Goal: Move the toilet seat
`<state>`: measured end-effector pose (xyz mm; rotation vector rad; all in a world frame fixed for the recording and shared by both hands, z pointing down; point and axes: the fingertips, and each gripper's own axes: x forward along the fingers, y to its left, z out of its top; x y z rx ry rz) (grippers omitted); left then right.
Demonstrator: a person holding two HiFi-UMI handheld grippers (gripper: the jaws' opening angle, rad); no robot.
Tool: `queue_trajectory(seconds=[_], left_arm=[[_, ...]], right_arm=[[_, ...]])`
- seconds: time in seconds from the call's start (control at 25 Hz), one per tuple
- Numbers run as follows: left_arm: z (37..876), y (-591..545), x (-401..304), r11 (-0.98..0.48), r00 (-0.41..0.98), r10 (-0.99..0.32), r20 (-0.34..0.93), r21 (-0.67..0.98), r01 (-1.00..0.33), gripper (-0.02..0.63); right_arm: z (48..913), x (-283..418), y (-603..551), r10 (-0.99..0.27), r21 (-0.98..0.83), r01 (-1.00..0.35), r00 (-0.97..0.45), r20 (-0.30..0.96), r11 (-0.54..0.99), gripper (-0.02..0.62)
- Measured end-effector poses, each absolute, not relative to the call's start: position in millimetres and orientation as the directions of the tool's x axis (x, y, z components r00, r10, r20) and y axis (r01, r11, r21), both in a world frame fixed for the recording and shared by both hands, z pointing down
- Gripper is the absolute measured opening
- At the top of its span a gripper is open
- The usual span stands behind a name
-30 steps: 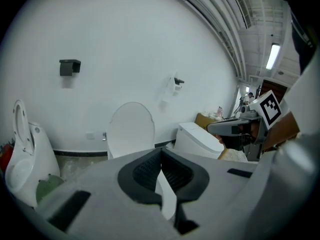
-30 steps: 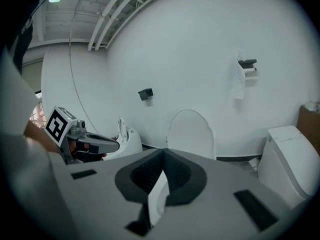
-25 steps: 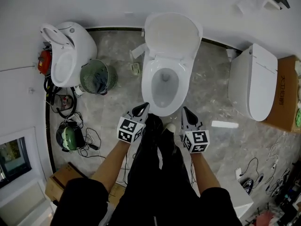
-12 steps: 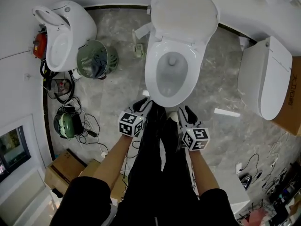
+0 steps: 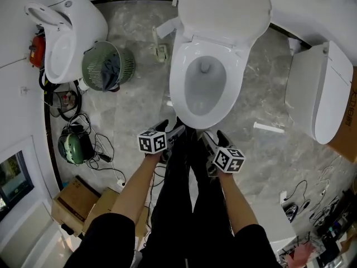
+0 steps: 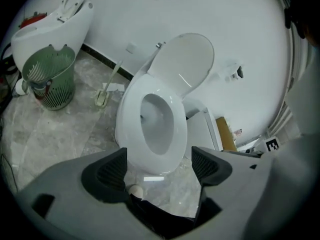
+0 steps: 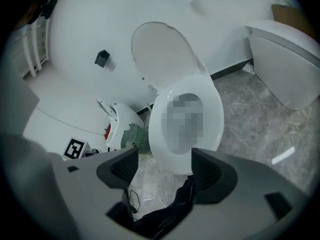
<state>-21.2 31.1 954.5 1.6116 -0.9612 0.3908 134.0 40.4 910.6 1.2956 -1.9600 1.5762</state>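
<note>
Both left tool (image 6: 159,159), right tool (image 7: 162,166) just spread, empty; glossy white toilet seat (image 5: 177,88) down

Head view looks steeply down; both gripper views face the toilet (image 5: 206,85) low from its front.

my left gripper (image 5: 170,130) and right gripper (image 5: 215,139) hang side by side, angled downward; both jaws have just been opening wide, gripping nothing.
</note>
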Motion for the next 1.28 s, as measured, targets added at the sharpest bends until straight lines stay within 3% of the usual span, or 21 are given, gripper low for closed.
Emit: queue_trajectory(seconds=[0.32, 0.68, 0.92, 1.08, 1.28], left_arm=[[1017, 33, -6, -0.001, 0.666, -0.285, 0.689, 0.695, -0.719, 0.434], [1060, 14, 4, 0.096, 0.703, -0.286, 0.651, 0.750, -0.655, 0.429], [1060, 16, 3, 0.118, 0.698, -0.288, 0.656, 0.748, -0.653, 0.390], [1053, 17, 5, 0.063, 0.702, -0.265, 0.662, 0.738, -0.672, 0.391], [1035, 12, 6, 0.118, 0.712, -0.293, 0.638, 0.763, -0.635, 0.399]], right_arm=[[979, 145, 42, -0.439, -0.660, -0.727, -0.539, 0.719, -0.189, 0.341], [1049, 150, 41, -0.392, -0.669, -0.644, -0.544, 0.742, -0.371, 0.359], [1069, 142, 34, -0.409, -0.660, -0.614, -0.519, 0.751, -0.432, 0.373], [1067, 141, 35, -0.383, -0.639, -0.619, -0.511, 0.770, -0.457, 0.337], [1053, 147, 37, -0.393, -0.651, -0.591, -0.519, 0.759, -0.477, 0.272]])
